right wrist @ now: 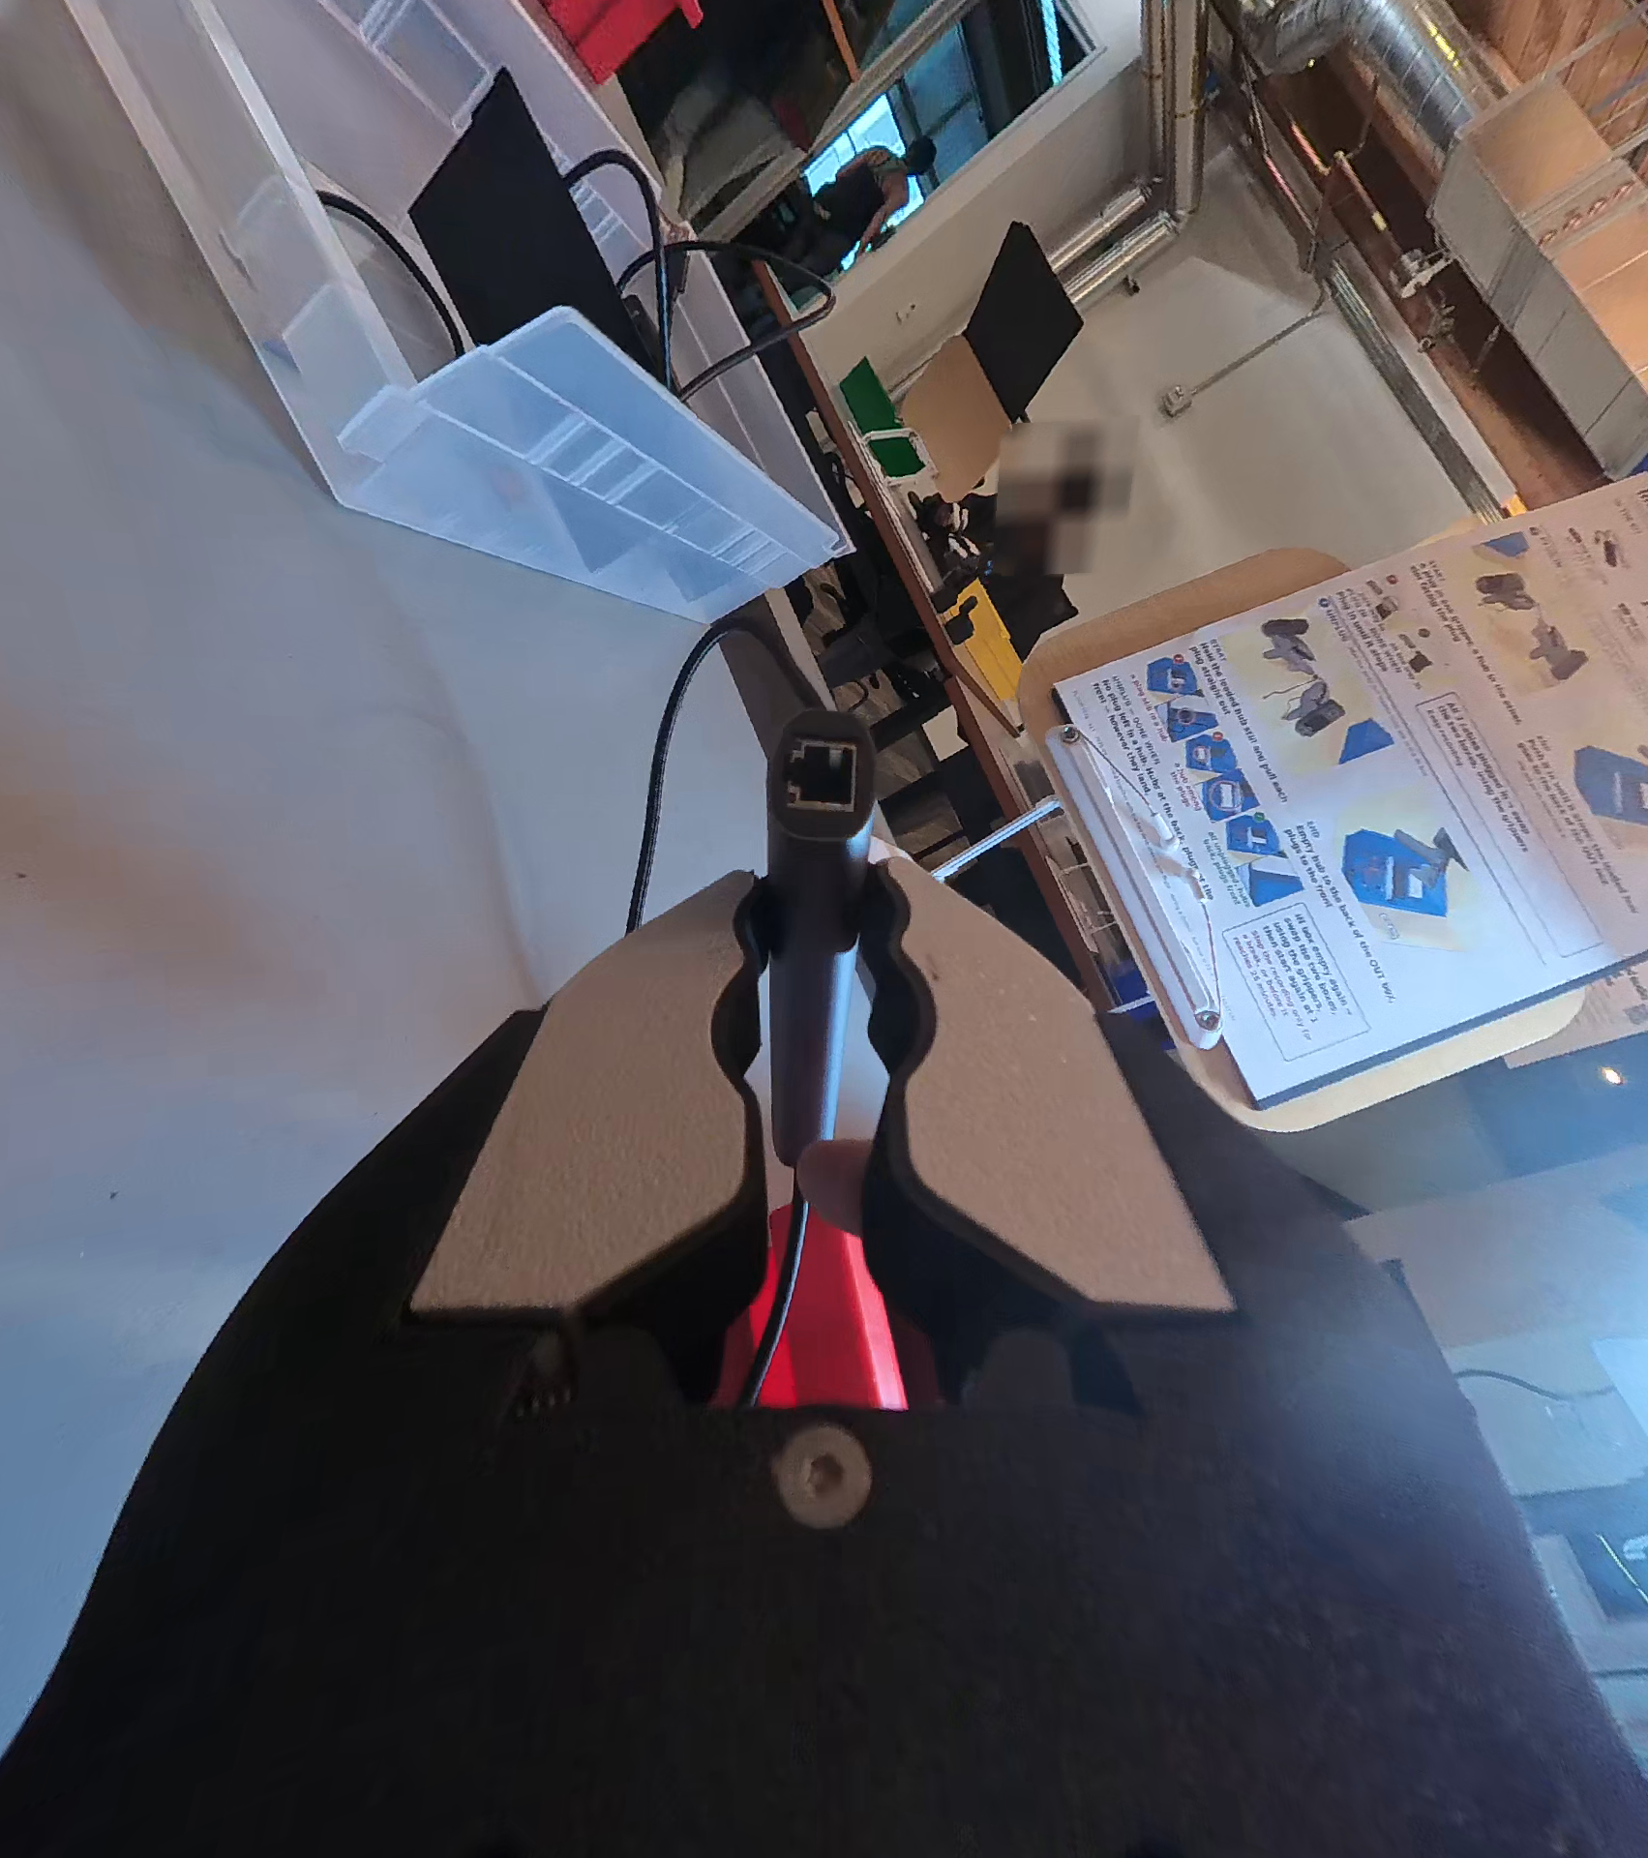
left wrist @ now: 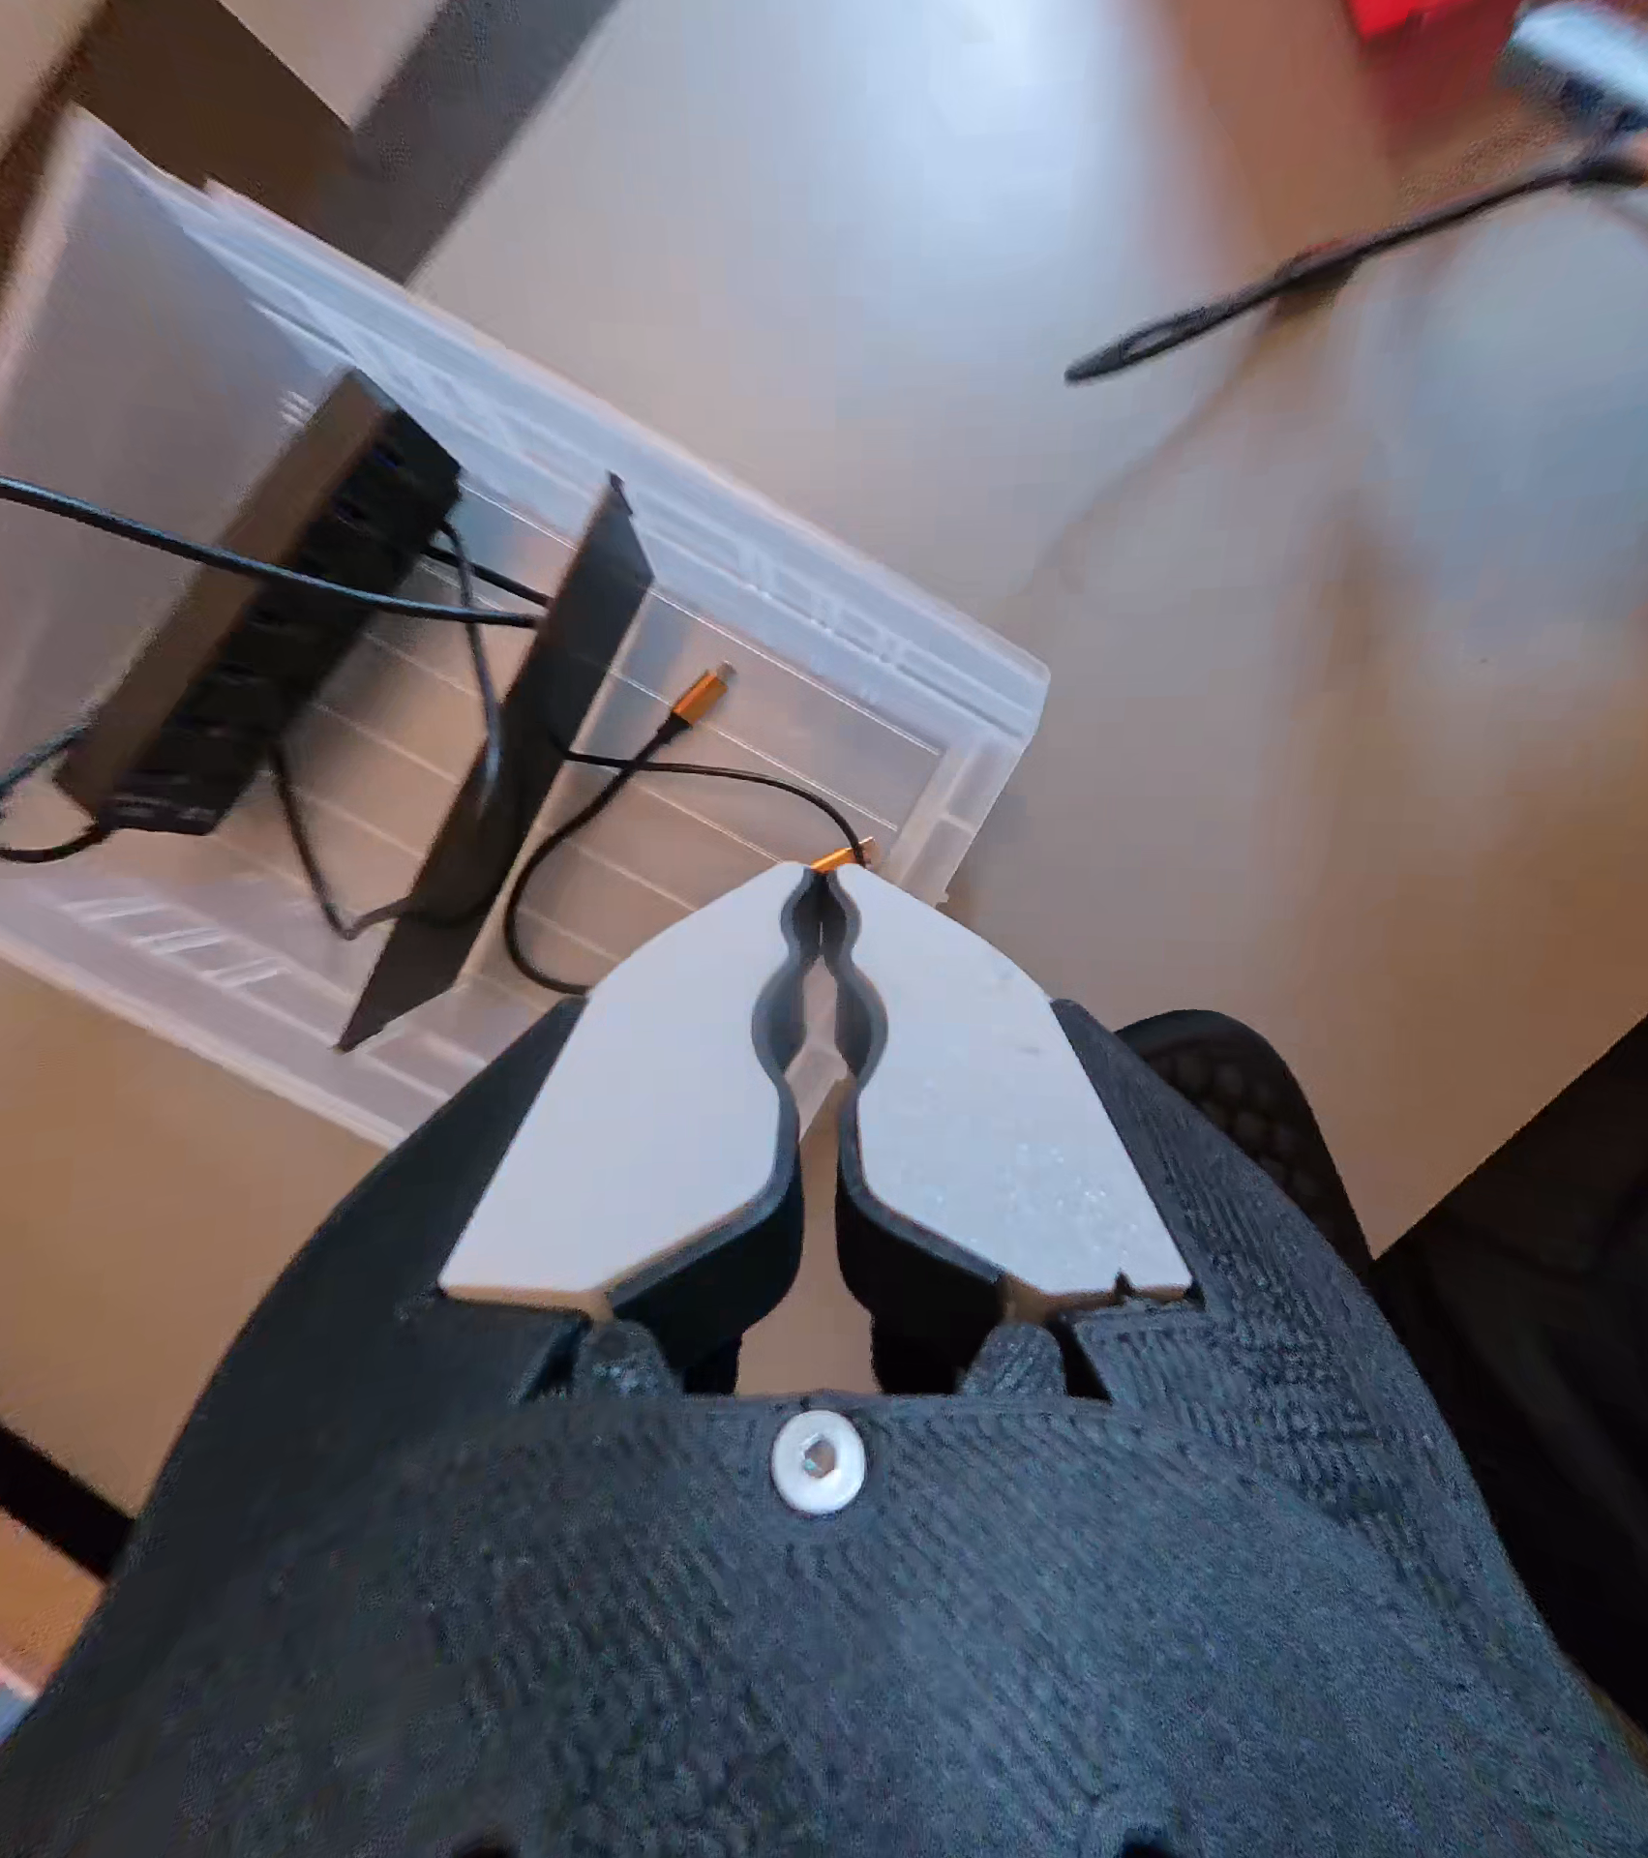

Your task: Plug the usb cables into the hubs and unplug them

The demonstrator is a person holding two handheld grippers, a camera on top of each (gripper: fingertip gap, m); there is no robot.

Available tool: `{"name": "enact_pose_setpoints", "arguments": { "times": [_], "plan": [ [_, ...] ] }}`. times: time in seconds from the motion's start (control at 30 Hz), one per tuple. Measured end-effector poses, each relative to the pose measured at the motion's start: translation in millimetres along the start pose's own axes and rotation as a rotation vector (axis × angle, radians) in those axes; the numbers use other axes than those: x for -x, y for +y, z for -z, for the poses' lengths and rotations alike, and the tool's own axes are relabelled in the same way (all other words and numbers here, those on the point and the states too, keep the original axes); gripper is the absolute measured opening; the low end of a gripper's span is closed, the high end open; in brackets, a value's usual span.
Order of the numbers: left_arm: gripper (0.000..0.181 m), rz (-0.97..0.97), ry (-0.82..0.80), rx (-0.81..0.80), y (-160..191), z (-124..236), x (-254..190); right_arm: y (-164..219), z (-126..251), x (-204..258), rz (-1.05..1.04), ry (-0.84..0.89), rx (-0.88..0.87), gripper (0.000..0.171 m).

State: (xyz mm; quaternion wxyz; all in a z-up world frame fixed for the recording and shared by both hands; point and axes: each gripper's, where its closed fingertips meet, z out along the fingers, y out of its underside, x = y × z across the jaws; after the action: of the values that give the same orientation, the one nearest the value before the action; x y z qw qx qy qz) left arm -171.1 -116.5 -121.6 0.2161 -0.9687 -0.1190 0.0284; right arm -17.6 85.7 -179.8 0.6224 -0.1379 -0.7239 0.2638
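Note:
In the left wrist view a clear plastic tray [left wrist: 910, 654] lies on the beige table and holds a black box hub [left wrist: 267, 623] and a thin black slab hub [left wrist: 508, 764]. A short black cable [left wrist: 699, 769] with orange plugs lies in the tray. One plug [left wrist: 704, 694] lies free. My left gripper [left wrist: 825, 877] is shut, with the other orange plug [left wrist: 845, 858] at its tips. My right gripper [right wrist: 814, 905] is shut on a dark grey hub [right wrist: 809, 1005] that points forward, with a square port on its end face. Its black cable [right wrist: 659, 784] trails onto the table.
A blurred grey device [left wrist: 1624, 70] with an orange plug and a black cable [left wrist: 1352, 261] lies at the far right of the table. A black mesh chair [left wrist: 1232, 1086] stands at the table's edge. The right wrist view shows clear bins [right wrist: 598, 452], an instruction board [right wrist: 1403, 754] and a red object [right wrist: 830, 1307]. Some 25 centimeters of space lies between my two pairs of fingers. The plug [left wrist: 704, 694] is about 20 centimeters from my left fingertips and 30 centimeters from my right.

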Motion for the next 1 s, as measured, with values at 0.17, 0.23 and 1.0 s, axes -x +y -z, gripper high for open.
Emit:
{"name": "enact_pose_setpoints", "arguments": {
  "times": [0.17,0.23,1.0],
  "plan": [
    [0.000,0.048,-0.001,-0.037,-4,7,0,-4,1,0,0.005,0.007,0.000,0.017],
    [0.007,0.084,0.006,-0.030,4,-20,2,-5,1,0,0.008,0.008,0.000,0.017],
    [0.004,0.136,0.066,0.495,98,-129,1,0,2,-2,0.010,0.000,0.018,0.018]
  ]
}}
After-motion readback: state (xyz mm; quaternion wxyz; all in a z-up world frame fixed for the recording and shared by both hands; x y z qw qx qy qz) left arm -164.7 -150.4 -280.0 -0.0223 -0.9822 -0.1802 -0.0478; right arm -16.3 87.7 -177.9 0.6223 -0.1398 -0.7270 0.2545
